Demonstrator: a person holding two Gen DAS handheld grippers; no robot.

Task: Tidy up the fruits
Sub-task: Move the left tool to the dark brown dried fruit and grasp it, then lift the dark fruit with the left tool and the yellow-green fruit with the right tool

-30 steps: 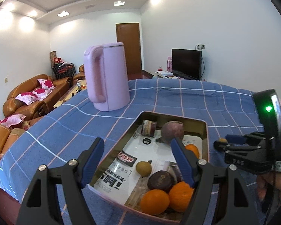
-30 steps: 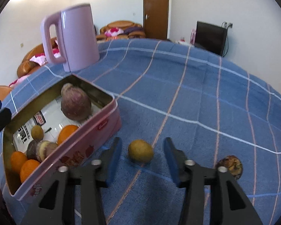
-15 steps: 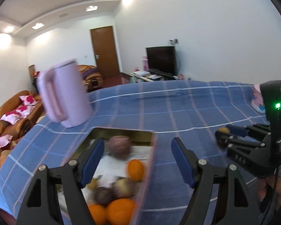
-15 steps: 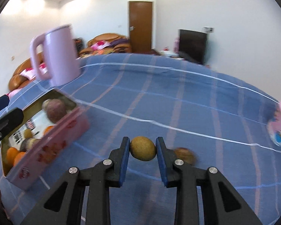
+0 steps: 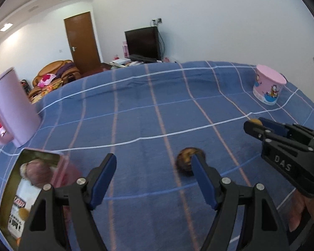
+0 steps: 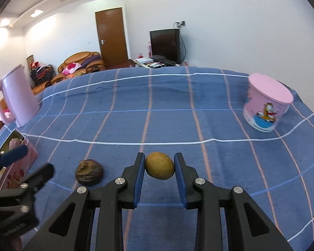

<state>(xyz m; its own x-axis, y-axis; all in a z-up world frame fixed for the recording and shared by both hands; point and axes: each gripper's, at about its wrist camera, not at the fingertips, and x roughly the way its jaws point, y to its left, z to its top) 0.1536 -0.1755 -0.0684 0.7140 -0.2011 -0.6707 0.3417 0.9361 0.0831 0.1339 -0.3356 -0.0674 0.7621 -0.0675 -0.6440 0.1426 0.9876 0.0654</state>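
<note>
Pink tin, far left of worktop: holds purple fruit and other fruit already gathered. Left claw: released, empty, beside wrinkled dark fruit, not yet collected. Right claw: clenched on yellow-brown fruit, just closed, still to be binned.

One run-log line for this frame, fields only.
right tongs: shut on yellow-brown fruit | left tongs: open, empty | dark wrinkled fruit: on blue cloth | tin: holds fruit
</note>
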